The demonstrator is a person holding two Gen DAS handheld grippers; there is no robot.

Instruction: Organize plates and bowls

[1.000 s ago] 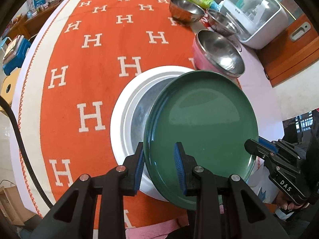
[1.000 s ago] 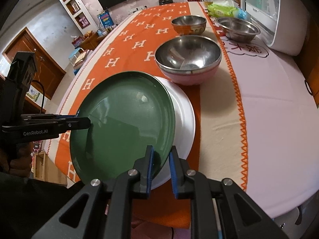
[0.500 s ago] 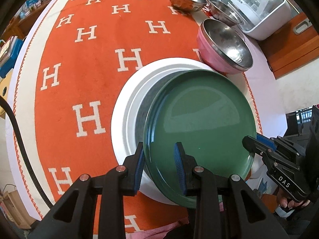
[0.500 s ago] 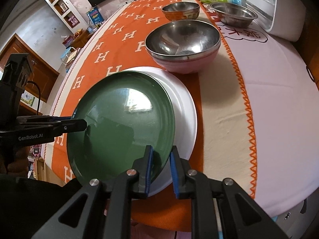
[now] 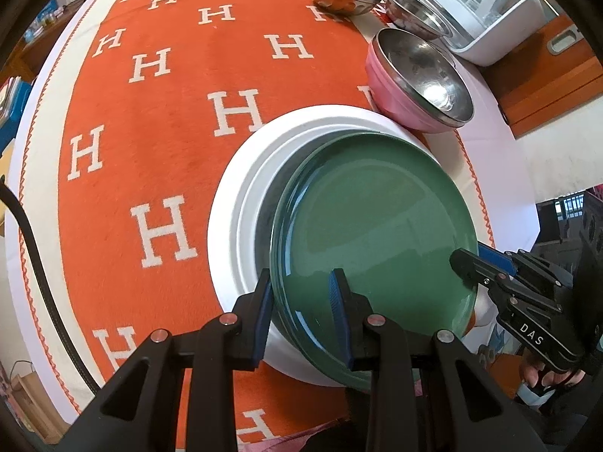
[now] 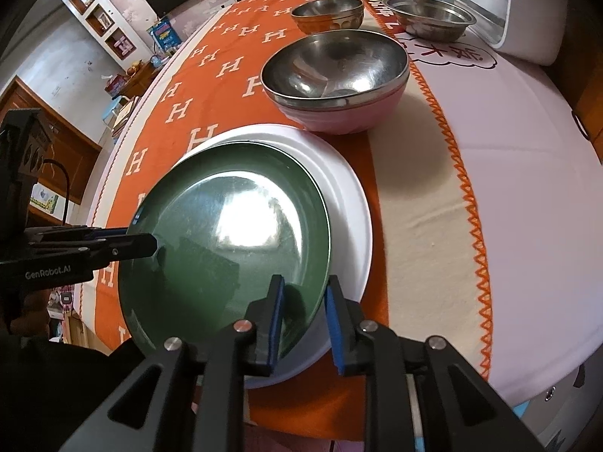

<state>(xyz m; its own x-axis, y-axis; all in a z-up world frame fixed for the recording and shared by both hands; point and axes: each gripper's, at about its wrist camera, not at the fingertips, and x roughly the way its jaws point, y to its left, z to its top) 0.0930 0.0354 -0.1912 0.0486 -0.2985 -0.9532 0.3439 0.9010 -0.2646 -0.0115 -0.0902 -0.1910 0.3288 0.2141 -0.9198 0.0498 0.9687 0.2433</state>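
Observation:
A dark green plate (image 5: 373,226) lies over a larger white plate (image 5: 241,184) on the orange cloth, off-centre toward the near edge; it also shows in the right wrist view (image 6: 226,233) on the white plate (image 6: 350,203). My left gripper (image 5: 301,293) is shut on the green plate's near rim. My right gripper (image 6: 301,301) is shut on its opposite rim and shows in the left wrist view (image 5: 475,263). Whether the plate rests fully on the white one I cannot tell.
A pink bowl with a steel bowl inside (image 6: 335,75) stands just beyond the plates. Two more steel bowls (image 6: 328,13) (image 6: 429,15) and a white appliance (image 5: 482,3) stand further back. The table's near edge is close below both grippers.
The green plate has come lower and further over the white plate, held by both grippers. Both grips are unchanged.

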